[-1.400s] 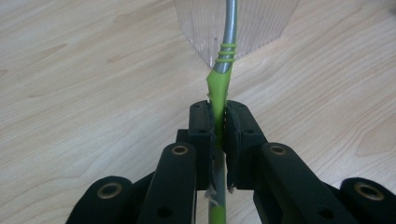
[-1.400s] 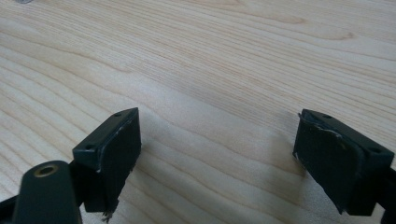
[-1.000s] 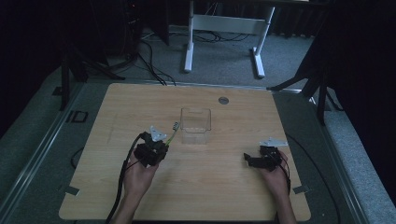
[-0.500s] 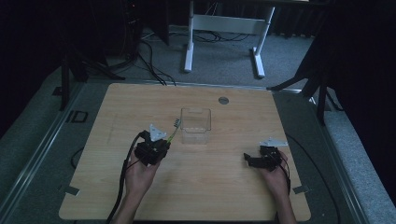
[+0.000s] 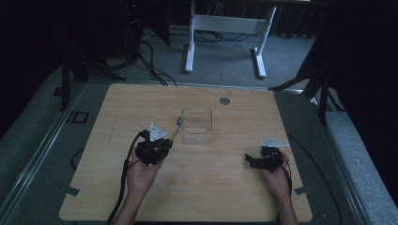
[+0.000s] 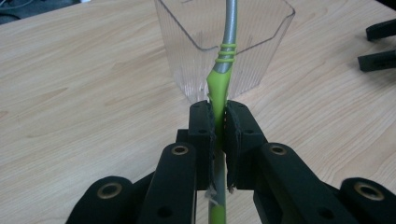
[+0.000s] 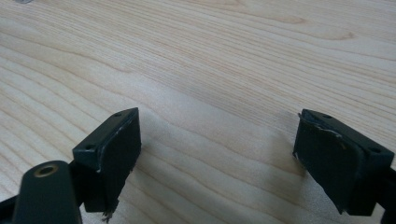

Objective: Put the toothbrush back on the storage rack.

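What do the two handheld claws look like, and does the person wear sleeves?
Both claws are black. The left claw has two flat rectangular pads on linked arms with brass-coloured rivets; a black cable trails from it along the forearm. The right claw has the same flat pads, with worn, frayed edges. Each carries a grey three-cornered plate on top. The forearms are bare; no sleeves are visible.

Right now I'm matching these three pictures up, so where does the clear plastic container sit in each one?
High view: the clear container stands at the table's middle, just ahead of the left claw.
Left gripper view: it fills the top centre, behind the green-handled utensil that the claw grips.
Right gripper view: bare wooden table between open jaws.
Shared landmark: the light wood tabletop.
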